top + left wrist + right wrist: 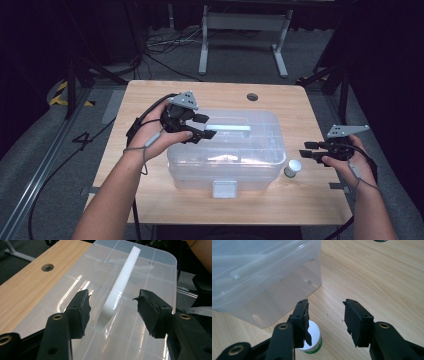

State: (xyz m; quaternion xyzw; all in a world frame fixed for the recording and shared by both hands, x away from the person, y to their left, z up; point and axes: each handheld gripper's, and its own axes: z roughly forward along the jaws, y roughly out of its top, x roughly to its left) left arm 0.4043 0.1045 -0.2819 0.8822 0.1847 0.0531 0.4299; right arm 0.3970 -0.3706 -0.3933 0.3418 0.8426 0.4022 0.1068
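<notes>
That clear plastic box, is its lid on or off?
On. The lid lies flat across the clear box, white handle on top, and the front latch hangs down.

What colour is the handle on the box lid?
White handle, on the clear lid; best in the left gripper view.

Box [227,165] mid-table [150,100], handle [227,128] on lid; small jar [293,168] just right of box, hole [252,96] behind.

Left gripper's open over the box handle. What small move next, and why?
Probably lower the left gripper and shut it on the white handle: its jaws are open, straddling the handle atop the closed clear box, not yet gripping.
</notes>
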